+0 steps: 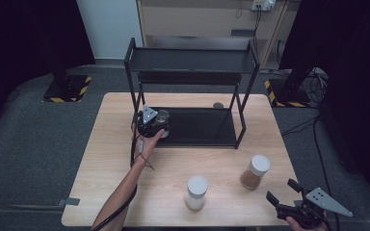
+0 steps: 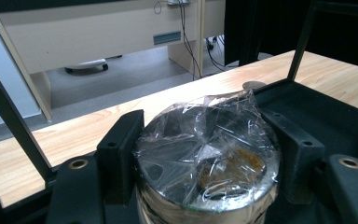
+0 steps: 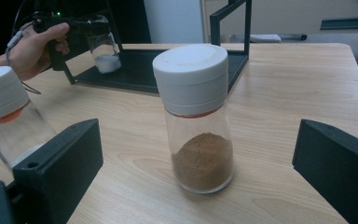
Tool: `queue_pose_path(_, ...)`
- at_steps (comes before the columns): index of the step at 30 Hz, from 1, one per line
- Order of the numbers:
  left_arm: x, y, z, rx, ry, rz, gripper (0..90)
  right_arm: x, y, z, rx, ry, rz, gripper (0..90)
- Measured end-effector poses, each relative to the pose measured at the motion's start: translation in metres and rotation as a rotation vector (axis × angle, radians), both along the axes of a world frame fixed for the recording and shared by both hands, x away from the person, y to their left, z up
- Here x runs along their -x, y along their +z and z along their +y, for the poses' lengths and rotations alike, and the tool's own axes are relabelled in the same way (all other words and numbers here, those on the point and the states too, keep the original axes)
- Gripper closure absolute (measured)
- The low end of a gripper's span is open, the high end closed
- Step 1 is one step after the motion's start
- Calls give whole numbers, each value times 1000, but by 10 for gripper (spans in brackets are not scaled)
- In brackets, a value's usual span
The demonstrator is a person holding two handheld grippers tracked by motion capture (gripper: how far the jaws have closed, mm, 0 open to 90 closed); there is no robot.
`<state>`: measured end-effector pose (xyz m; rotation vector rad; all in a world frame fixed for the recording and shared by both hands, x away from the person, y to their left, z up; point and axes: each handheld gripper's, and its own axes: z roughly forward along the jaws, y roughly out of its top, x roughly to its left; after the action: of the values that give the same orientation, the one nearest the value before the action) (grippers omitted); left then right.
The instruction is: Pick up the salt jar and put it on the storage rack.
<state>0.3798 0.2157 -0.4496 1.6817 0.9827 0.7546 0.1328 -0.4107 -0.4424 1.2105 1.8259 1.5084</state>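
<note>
Black jaws of the left gripper (image 2: 205, 140) are closed on a film-wrapped jar (image 2: 207, 161), held over the rack's (image 1: 192, 127) lower shelf. White powder is seen in it. The right gripper (image 3: 196, 168) is held wide open, empty, facing a brown-powder jar (image 3: 196, 116) on the table (image 1: 173, 163).

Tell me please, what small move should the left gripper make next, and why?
Probably lower the jar onto the rack's bottom shelf and open. The left gripper holds it over that shelf's left end, while the right gripper waits open near the brown-powder jar.
</note>
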Motion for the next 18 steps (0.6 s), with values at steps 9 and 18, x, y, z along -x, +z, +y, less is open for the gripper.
queue_pose_path(9,-3,-5,-2,1,4,10,336,0,0,0,-2,1,4,22)
queue_pose_path(18,-2,-6,-3,-6,6,-1,328,0,0,0,-1,2,3,22)
